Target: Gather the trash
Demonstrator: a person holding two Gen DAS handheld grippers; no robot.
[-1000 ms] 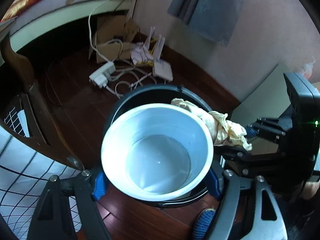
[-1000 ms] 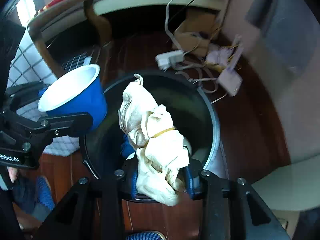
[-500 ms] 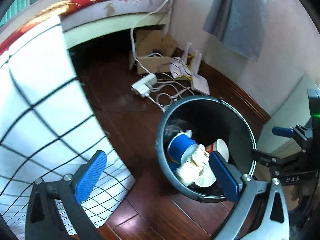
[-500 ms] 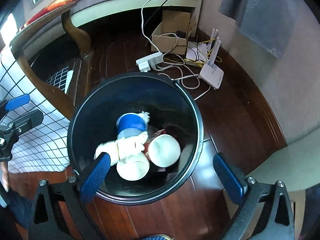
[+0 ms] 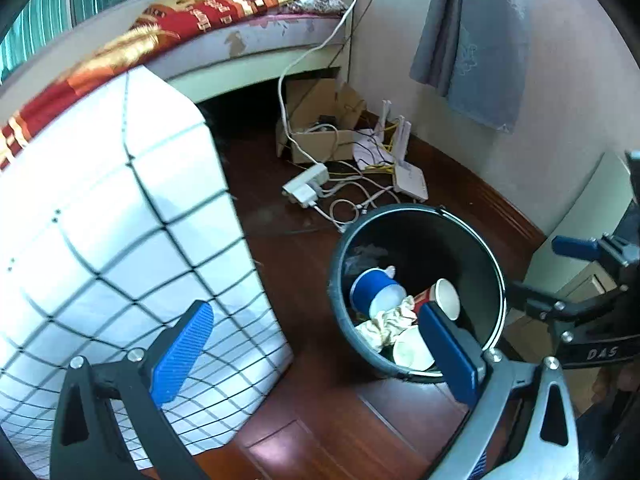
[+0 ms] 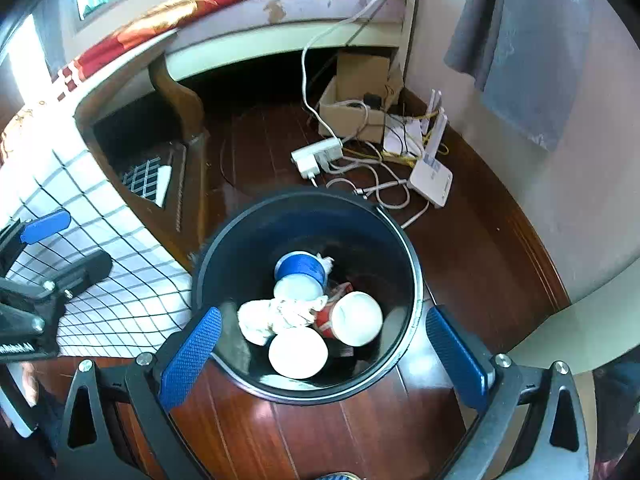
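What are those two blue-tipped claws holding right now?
Nothing. Both the left gripper and right gripper have jaws wide open and empty; the cups and rag lie in the bin.

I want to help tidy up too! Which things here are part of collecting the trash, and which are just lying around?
Part of the job:
- black trash bin
- blue cup
- crumpled cloth
- red paper cup
- white cup
- left tool and right tool, both open and empty

Just lying around:
- power strip
- white router
- cardboard box
- checked cloth
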